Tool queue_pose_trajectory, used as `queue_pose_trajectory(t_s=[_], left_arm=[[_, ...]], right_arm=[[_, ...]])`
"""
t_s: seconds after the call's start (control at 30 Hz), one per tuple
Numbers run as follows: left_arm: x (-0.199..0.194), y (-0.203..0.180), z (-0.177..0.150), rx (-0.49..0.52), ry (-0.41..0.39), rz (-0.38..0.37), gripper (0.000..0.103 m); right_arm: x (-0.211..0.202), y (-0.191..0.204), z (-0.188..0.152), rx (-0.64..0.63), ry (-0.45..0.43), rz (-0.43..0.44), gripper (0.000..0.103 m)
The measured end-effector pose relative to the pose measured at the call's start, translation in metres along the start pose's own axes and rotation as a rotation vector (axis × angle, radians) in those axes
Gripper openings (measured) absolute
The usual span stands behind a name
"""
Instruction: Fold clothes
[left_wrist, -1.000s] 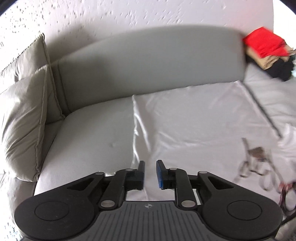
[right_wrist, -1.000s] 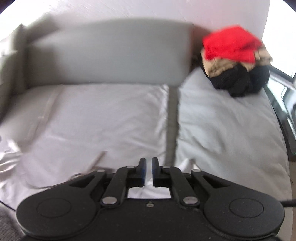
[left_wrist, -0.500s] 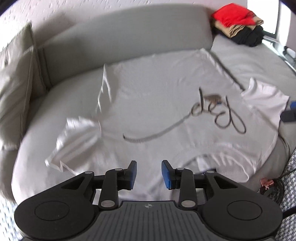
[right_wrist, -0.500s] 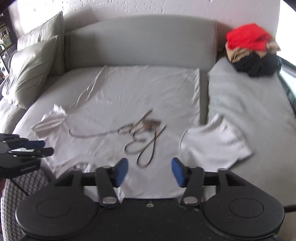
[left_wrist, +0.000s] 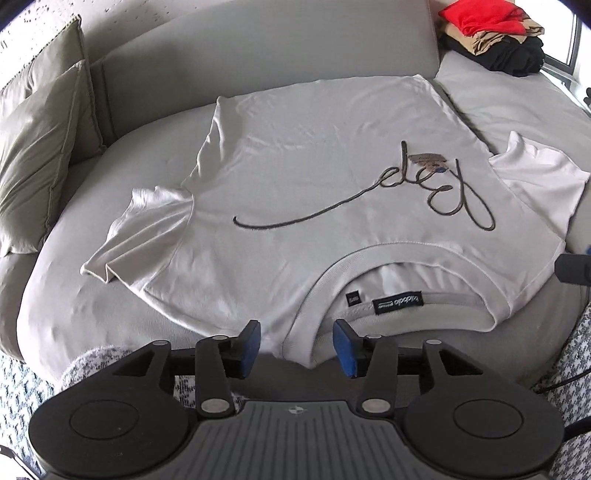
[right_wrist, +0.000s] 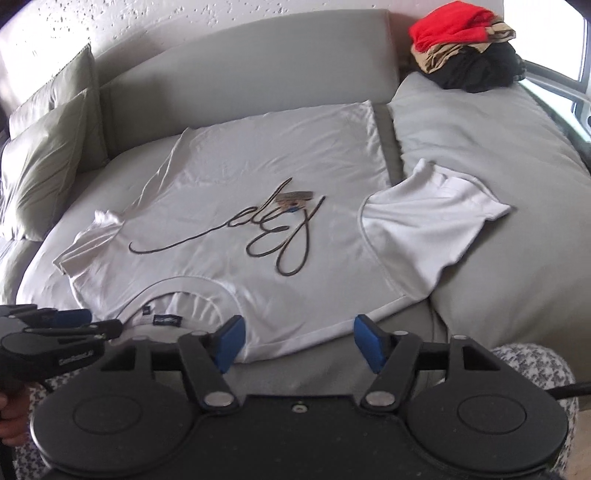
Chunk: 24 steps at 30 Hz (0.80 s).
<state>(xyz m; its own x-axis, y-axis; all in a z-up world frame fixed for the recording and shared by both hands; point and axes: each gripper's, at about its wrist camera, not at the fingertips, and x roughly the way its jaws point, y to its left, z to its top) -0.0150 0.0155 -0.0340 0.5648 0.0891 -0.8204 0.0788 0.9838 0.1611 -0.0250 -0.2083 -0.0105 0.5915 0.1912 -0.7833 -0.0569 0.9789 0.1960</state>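
Observation:
A white T-shirt (left_wrist: 295, 155) with a dark script print lies spread flat on the grey sofa, collar towards me; it also shows in the right wrist view (right_wrist: 258, 166). My left gripper (left_wrist: 296, 349) is open and empty, just short of the collar's near edge. My right gripper (right_wrist: 300, 343) is open and empty, just short of the shirt's near shoulder edge. In the right wrist view the left gripper (right_wrist: 86, 322) shows at the left by the collar. Both sleeves lie spread out.
A pile of folded clothes (right_wrist: 465, 44), red on top, sits at the sofa's far right; it also shows in the left wrist view (left_wrist: 491, 33). Grey-green cushions (left_wrist: 33, 147) lean at the left. The sofa backrest (right_wrist: 240, 70) runs behind the shirt.
Both grippers have pulled back from low over the shirt to the sofa's near edge. Both have opened from nearly shut, and the shirt lies spread out in full view.

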Motion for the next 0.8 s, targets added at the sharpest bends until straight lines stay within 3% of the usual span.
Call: queue_pose_trajectory(t_s=[0.03, 0.07, 0.27, 0.4, 0.47, 0.53, 0.8], left_arm=[[-0.001, -0.001, 0.002, 0.001, -0.01, -0.005, 0.047], [-0.001, -0.002, 0.005, 0.002, -0.02, -0.01, 0.047], [0.021, -0.011, 0.027, 0.015, -0.024, -0.03, 0.047], [0.043, -0.019, 0.021, 0.02, 0.028, -0.006, 0.047], [0.041, -0.021, 0.016, 0.04, 0.004, 0.001, 0.047], [0.039, -0.023, 0.012, 0.048, -0.013, 0.002, 0.047], [0.026, -0.023, 0.003, 0.039, 0.011, -0.001, 0.049]], right_arm=[[0.001, -0.001, 0.001, 0.003, -0.003, 0.012, 0.016], [0.002, -0.002, 0.001, 0.013, 0.004, 0.028, 0.01], [0.023, 0.013, 0.007, -0.023, 0.026, 0.073, 0.01], [0.049, 0.021, 0.008, -0.022, 0.058, 0.079, 0.01], [0.062, 0.02, 0.001, -0.018, 0.103, 0.076, 0.011], [0.062, 0.017, -0.006, -0.018, 0.086, 0.088, 0.01], [0.041, 0.008, -0.024, 0.023, 0.179, 0.09, 0.012]])
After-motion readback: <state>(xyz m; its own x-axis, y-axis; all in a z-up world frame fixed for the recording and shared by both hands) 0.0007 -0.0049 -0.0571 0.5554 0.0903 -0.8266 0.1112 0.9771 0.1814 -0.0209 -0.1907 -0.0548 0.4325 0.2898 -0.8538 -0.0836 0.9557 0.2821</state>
